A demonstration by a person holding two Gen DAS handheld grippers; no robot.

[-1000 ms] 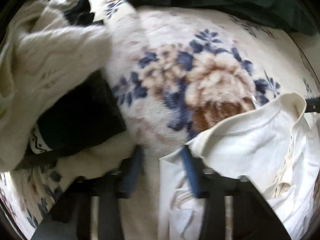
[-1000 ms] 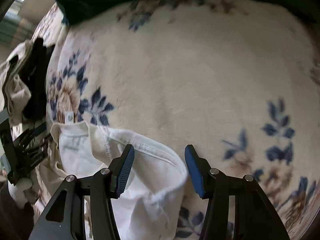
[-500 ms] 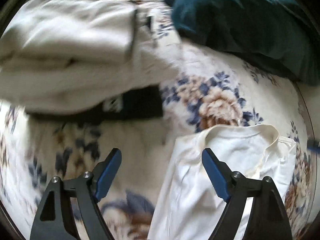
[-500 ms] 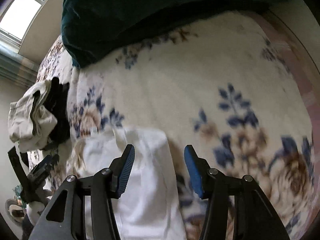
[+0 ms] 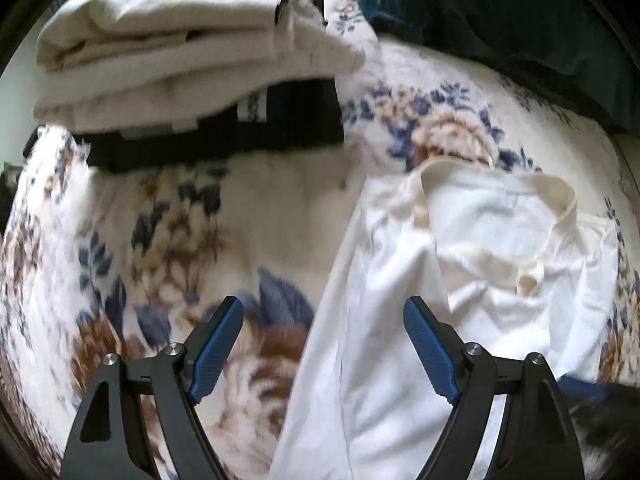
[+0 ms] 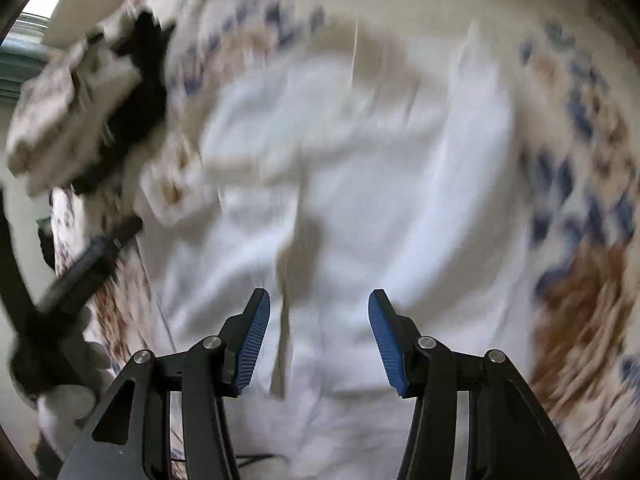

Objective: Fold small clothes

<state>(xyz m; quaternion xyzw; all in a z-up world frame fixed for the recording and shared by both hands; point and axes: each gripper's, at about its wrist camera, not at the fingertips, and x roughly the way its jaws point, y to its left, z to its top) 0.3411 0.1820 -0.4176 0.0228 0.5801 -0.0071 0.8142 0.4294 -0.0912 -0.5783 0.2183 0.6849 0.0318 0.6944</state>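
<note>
The white shirt lies spread on the floral blanket, neckline up-frame in the left wrist view, its cream collar band curled open and one long edge of the cloth running down toward the bottom of the picture. In that view the left gripper hangs above the shirt's left edge with its jaws wide apart: the right blue pad is over white cloth, the left pad over bare blanket, and neither pad presses on anything. In the right wrist view, which is heavily blurred, the shirt fills the middle of the frame and the right gripper points down at it, jaws parted about halfway, nothing pinched between the pads; whether the tips touch the cloth cannot be told. Left of the shirt in that view a dark blurred shape is the left gripper, held by a pale gloved hand. Beyond the shirt, up and to the left, sits a stack of folded cream clothes on top of a black garment. Up and to the right of the shirt a dark teal blanket lies across the far end of the bed.
</note>
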